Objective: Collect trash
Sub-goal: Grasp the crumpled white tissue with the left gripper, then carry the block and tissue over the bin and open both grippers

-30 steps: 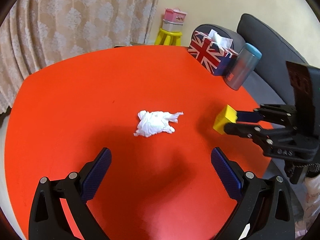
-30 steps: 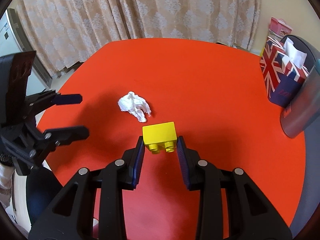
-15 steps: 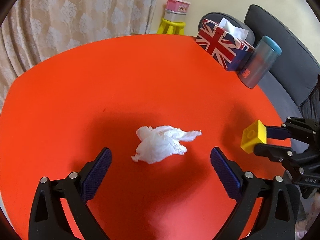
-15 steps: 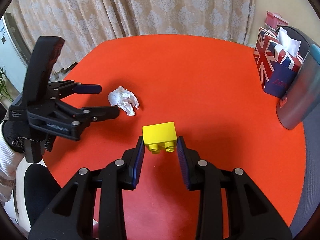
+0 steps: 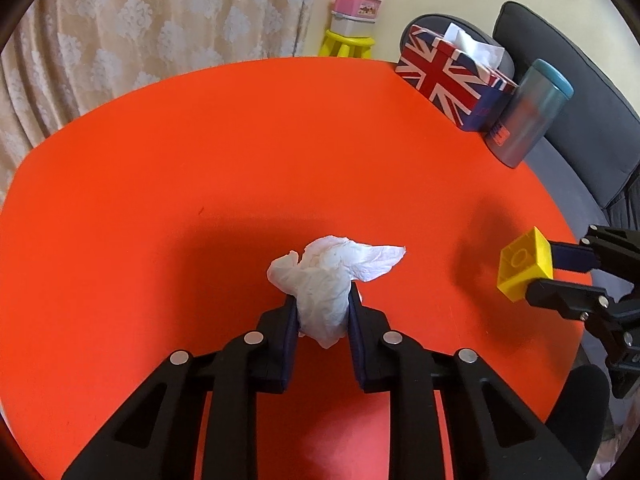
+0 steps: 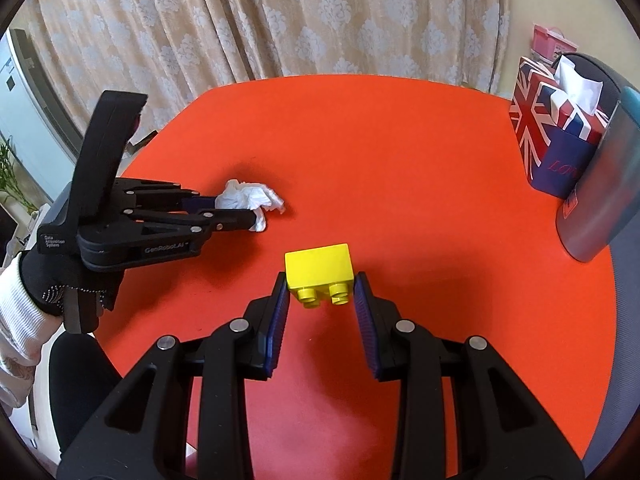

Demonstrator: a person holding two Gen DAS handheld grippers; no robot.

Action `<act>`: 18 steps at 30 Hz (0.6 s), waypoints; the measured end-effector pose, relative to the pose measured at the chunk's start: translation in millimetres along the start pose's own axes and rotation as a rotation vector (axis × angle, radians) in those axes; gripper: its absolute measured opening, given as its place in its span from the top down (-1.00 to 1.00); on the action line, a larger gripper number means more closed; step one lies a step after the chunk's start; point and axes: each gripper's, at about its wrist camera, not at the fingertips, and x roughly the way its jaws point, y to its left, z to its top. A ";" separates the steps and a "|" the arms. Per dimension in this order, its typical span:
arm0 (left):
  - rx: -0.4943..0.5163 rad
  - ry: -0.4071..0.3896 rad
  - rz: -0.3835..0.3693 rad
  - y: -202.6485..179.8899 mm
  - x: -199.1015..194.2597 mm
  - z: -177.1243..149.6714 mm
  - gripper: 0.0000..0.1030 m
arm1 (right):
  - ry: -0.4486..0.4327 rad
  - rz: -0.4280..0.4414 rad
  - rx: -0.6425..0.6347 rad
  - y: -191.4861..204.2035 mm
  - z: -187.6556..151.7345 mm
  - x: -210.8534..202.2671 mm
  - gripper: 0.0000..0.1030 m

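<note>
Your left claw (image 5: pixel 322 300) has just closed on a crumpled white tissue (image 5: pixel 328 276). Its blue pads press the wad from both sides, and a loose flap sticks out beyond the tips, toward the right. The tissue sits low over the red table (image 5: pixel 200 152), near its front edge.

Your right claw (image 6: pixel 321 290) is narrow and grips a yellow toy brick (image 6: pixel 318 266), studs facing back toward you, above the table. From this claw, the tissue is ahead and to the left, pinched in the left claw's tips.

Far ahead and right of both claws, at the table's edge, a Union Jack tissue box (image 5: pixel 452 76) stands just beside a blue-grey tumbler (image 5: pixel 528 114).

A dark glove (image 6: pixel 60 284) with a white sleeve holds the left claw.
</note>
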 end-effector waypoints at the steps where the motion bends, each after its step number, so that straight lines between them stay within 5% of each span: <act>1: 0.002 -0.005 -0.001 -1.0 -4.9 -2.9 0.57 | -0.001 0.001 -0.001 -0.2 -0.1 -1.6 0.36; 18: 0.037 -0.117 -0.011 -48.7 -121.0 -83.6 0.57 | -0.070 0.011 -0.065 56.6 -39.3 -74.6 0.36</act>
